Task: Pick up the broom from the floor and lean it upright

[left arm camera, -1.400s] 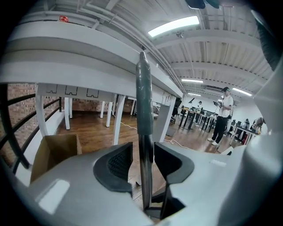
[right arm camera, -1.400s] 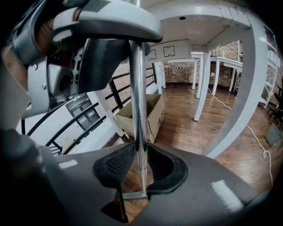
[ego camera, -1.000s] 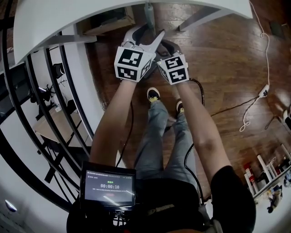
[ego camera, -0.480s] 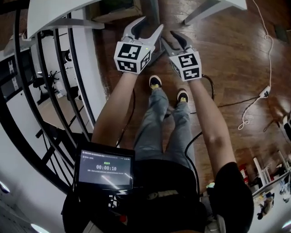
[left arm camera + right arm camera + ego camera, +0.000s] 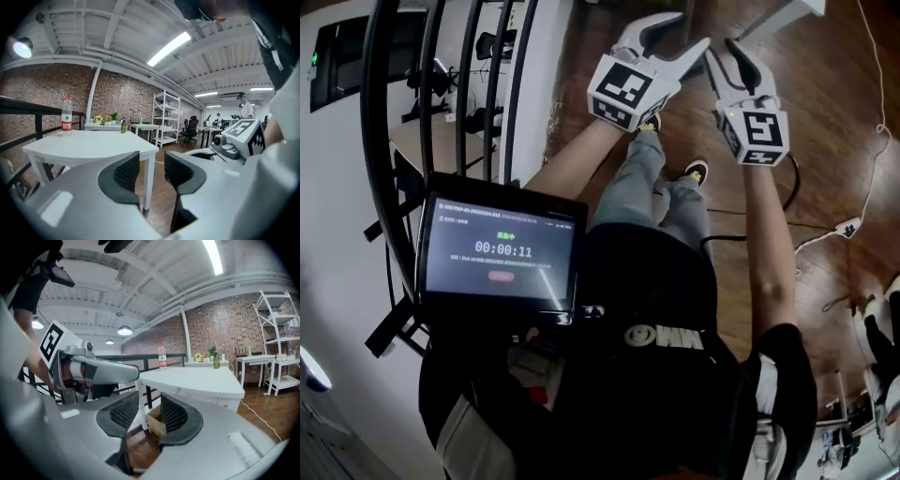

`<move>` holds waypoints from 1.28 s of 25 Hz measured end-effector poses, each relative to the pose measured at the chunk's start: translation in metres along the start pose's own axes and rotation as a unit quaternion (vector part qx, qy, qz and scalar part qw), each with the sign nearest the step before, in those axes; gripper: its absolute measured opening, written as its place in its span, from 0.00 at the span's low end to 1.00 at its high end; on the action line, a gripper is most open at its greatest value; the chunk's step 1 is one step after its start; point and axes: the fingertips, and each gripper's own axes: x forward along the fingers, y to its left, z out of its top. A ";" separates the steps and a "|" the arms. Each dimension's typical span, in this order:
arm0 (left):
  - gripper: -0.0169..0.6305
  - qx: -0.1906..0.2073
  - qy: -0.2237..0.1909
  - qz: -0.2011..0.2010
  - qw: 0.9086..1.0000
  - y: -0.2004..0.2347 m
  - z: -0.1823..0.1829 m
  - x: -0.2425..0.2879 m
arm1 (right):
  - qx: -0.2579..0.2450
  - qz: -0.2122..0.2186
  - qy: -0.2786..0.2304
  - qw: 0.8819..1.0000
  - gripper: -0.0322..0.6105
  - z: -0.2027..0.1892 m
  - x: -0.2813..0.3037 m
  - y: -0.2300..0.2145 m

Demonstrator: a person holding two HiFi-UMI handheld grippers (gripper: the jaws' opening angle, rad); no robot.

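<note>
Brown wood floor (image 5: pixel 825 141) far below in the head view, with black railing (image 5: pixel 380 141) at the left and a lit tablet screen (image 5: pixel 502 248) at the chest. Both arms raised ahead, with the left gripper (image 5: pixel 680 33) and right gripper (image 5: pixel 727 58) side by side, near each other but apart.

Left gripper view: jaws parted after just closing a little, nothing between the pads. Beyond them a white table (image 5: pixel 89 145) with a water bottle (image 5: pixel 67 115) upright near its far left edge, a brick wall (image 5: pixel 117 98) behind, and the right gripper at the right.

Right gripper view: jaws likewise parted after just narrowing, gripping nothing. Through the gap a white table leg (image 5: pixel 140 404) and a cardboard box (image 5: pixel 154 422) on the floor, well beyond.

Whereabouts of the broom: cannot tell, in no view.
</note>
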 end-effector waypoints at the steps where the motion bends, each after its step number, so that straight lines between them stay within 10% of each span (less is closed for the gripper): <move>1: 0.30 0.001 -0.022 0.004 1.000 -0.028 0.020 -0.023 | -0.007 0.003 -0.019 1.000 0.28 0.020 -0.032 0.015; 4: 0.05 -0.001 -0.083 0.032 0.996 -0.079 0.070 -0.069 | -0.021 0.009 -0.065 0.998 0.06 0.063 -0.092 0.041; 16: 0.05 0.032 -0.125 0.046 0.991 -0.098 0.123 -0.050 | 0.058 -0.015 -0.158 0.986 0.06 0.116 -0.117 0.008; 32: 0.05 0.036 -0.152 0.058 0.986 -0.093 0.140 -0.048 | 0.008 -0.004 -0.156 0.988 0.04 0.139 -0.100 0.032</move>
